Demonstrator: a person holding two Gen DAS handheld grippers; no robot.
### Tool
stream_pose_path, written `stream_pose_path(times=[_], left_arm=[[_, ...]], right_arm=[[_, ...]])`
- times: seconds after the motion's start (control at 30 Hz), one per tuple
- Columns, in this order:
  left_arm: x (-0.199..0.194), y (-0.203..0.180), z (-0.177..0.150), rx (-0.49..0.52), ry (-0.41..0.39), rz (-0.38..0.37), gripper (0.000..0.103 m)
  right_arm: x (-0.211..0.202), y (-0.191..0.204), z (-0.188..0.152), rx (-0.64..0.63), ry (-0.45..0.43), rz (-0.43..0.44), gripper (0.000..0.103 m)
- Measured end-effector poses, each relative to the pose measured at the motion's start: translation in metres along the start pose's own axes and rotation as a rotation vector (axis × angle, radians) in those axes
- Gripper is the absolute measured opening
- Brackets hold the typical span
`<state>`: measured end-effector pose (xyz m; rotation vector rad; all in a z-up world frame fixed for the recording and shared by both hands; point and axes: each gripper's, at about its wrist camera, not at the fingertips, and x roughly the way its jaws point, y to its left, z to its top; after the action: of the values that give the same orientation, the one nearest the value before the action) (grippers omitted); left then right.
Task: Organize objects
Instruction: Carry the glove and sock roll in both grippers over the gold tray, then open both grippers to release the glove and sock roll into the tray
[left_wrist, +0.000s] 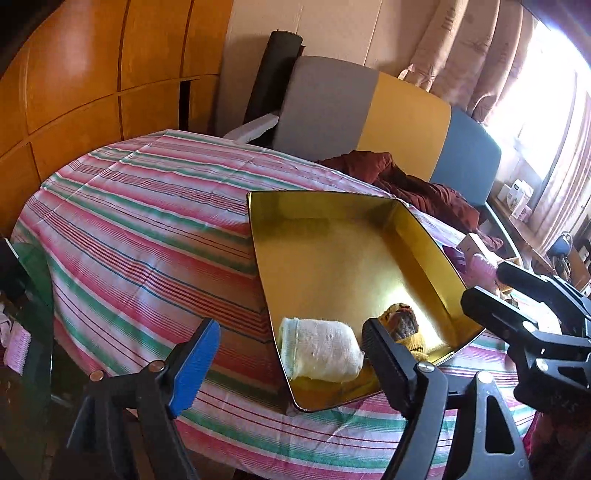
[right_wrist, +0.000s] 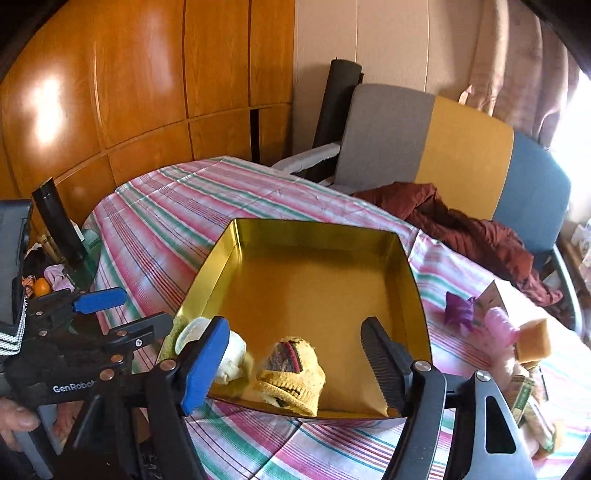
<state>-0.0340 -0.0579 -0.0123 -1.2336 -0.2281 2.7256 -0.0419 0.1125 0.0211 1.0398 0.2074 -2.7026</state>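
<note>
Tin (right_wrist: 314, 236) far half clear — two rolled socks (right_wrist: 291, 373) crowd near edge, clutter (right_wrist: 509, 332) on right.

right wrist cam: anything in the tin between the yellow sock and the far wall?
Nothing. In the right wrist view the gold tin floor is bare beyond the yellow sock.

So the tin tray (right_wrist: 413, 280) sits on the table (right_wrist: 155, 229), two rolled socks (right_wrist: 291, 376) inside at its near edge, a jacket (right_wrist: 461, 225) lying behind the tray.
</note>
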Motion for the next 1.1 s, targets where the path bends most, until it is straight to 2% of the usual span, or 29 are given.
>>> stream_pose_path(times=[0.4, 1.1], left_arm=[[-0.009, -0.001, 0.004, -0.001, -0.012, -0.006, 0.081], [-0.015, -0.018, 0.007, 0.041, -0.02, -0.002, 0.081]], right_arm=[[-0.021, 0.009, 0.005, -0.023, -0.048, -0.045, 0.079], [-0.025, -0.004, 0.002, 0.004, -0.06, -0.065, 0.082]])
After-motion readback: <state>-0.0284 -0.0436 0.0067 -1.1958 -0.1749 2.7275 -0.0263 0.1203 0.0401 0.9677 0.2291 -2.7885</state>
